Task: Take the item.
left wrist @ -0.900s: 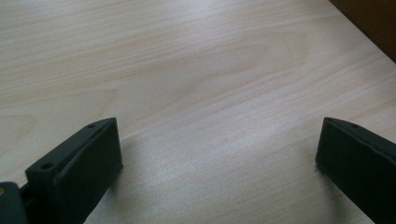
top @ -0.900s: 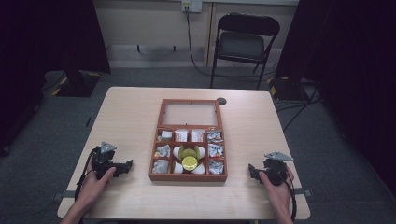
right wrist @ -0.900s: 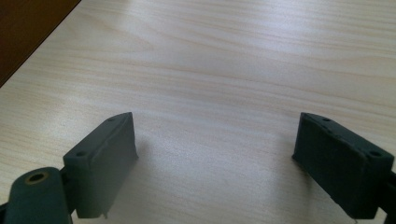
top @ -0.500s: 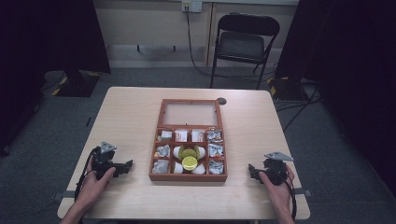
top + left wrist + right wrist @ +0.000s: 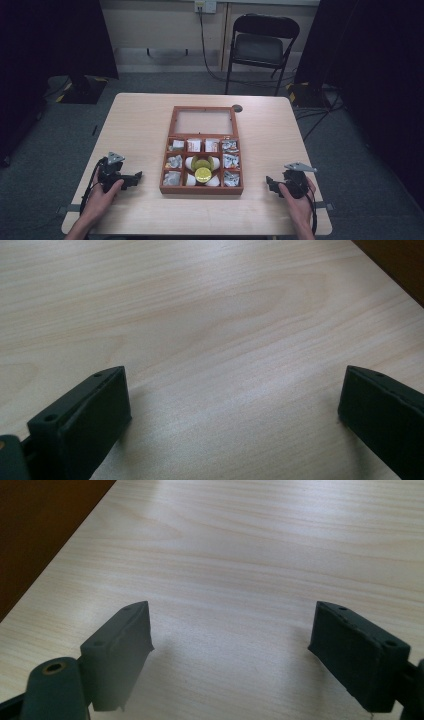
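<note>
A brown wooden box (image 5: 201,189) lies open in the middle of the table, its lid (image 5: 203,121) laid back flat. Its compartments hold wrapped packets (image 5: 229,146) around a centre section with white pieces and two yellow round items (image 5: 202,174). My left gripper (image 5: 134,178) rests on the table to the left of the box, open, with bare wood between its jaws (image 5: 235,390). On the other side, my right gripper (image 5: 270,182) sits low on the table, open too, nothing between its jaws (image 5: 230,630). The box's dark side (image 5: 40,530) shows at the left of the right gripper view.
The light wooden table (image 5: 140,125) has a small dark round hole (image 5: 237,108) behind the box. A black folding chair (image 5: 260,47) stands beyond the far edge. Dark curtains hang on both sides, and cables run along the floor.
</note>
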Tool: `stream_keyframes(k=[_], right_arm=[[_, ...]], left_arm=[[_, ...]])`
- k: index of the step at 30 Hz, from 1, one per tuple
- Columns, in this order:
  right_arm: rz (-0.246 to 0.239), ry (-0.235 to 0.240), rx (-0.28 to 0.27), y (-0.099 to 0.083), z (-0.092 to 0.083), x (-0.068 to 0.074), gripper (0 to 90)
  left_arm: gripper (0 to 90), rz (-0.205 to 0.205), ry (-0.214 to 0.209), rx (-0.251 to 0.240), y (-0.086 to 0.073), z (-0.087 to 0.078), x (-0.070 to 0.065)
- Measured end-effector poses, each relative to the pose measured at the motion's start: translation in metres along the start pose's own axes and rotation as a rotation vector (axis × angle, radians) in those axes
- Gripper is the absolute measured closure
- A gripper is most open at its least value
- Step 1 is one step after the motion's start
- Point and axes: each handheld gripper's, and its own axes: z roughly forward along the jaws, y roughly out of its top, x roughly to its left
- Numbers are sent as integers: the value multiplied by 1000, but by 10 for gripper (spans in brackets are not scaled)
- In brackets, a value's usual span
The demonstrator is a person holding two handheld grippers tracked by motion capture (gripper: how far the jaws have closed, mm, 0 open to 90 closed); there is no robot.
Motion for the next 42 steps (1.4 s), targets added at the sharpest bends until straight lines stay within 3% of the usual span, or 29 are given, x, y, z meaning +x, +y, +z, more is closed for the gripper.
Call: stream_keyframes(k=[7,27,42], right_arm=[[15,53,-23,2,-3,3,196],[6,149,-107,21,-20,18,251],[-7,196,-108,34,-25,25,290]], left_arm=[[0,0,0,0,0,0,0],[0,0,0,0,0,0,0],[0,2,0,0,0,0,0]])
